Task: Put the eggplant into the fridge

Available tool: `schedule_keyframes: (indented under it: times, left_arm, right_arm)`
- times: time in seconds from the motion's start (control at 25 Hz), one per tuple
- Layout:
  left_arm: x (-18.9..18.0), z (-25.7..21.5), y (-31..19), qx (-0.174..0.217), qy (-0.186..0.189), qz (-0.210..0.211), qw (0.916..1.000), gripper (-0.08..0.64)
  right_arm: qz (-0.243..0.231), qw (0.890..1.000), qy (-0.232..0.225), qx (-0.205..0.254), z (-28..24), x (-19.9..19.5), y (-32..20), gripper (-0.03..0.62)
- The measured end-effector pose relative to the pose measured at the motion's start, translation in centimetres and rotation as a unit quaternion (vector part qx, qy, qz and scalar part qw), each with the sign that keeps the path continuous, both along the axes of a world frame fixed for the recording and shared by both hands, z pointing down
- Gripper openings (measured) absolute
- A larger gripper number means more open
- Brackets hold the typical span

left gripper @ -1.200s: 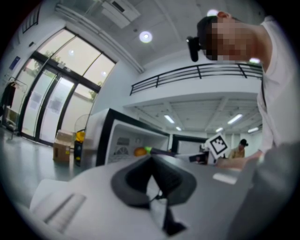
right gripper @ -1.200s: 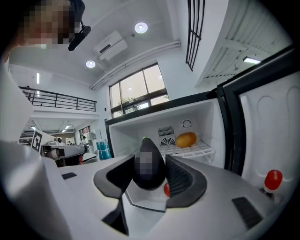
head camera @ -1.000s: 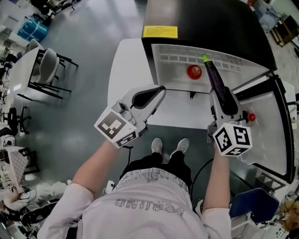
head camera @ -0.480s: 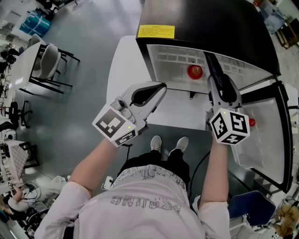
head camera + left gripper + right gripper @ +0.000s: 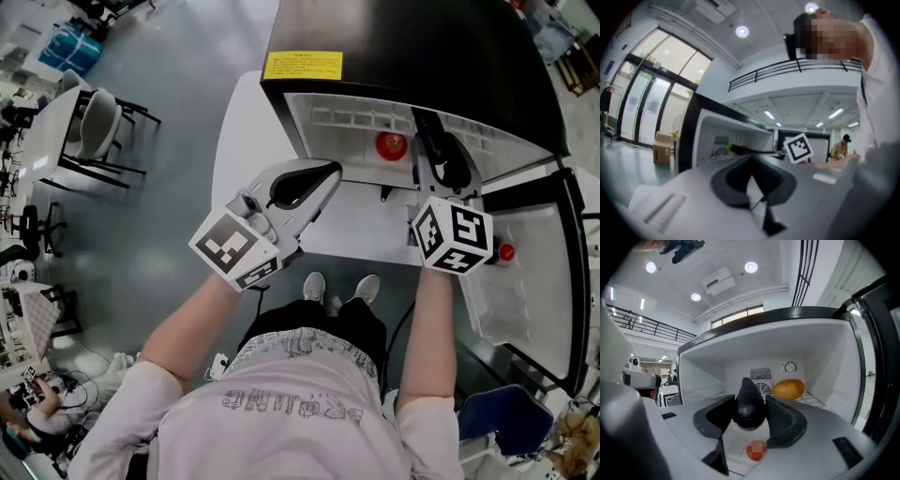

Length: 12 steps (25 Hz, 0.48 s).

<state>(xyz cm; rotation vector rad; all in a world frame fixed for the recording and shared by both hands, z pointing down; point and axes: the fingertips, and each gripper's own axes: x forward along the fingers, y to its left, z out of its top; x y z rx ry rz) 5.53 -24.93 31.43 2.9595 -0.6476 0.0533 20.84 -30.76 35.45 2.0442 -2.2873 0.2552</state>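
With our right gripper (image 5: 751, 414) clamped on the eggplant (image 5: 748, 397), we risk bumping the orange fruit (image 5: 788, 389) inside the fridge (image 5: 825, 357).

No print could be read. A yellow label (image 5: 302, 65) sat on the fridge (image 5: 422, 37) top at eleven o'clock, its lines too small.

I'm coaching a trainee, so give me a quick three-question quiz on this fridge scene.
1. True or false: the right tongs grip the eggplant.
2. What else lies in the fridge? A) an orange fruit and a red fruit B) a bottle C) nothing
3. Which tongs are empty?
Key: 1 true; 2 A; 3 the left tongs.
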Motion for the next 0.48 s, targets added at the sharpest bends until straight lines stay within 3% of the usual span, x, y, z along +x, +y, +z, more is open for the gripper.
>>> schedule_keyframes:
  times: [0.48]
  left_arm:
    - [1.3, 0.1, -0.6, -0.006, 0.006, 0.008, 0.9999, 0.008]
  right_arm:
    - [0.008, 1.000, 0.021, 0.002, 1.0, 0.0, -2.4, 0.204]
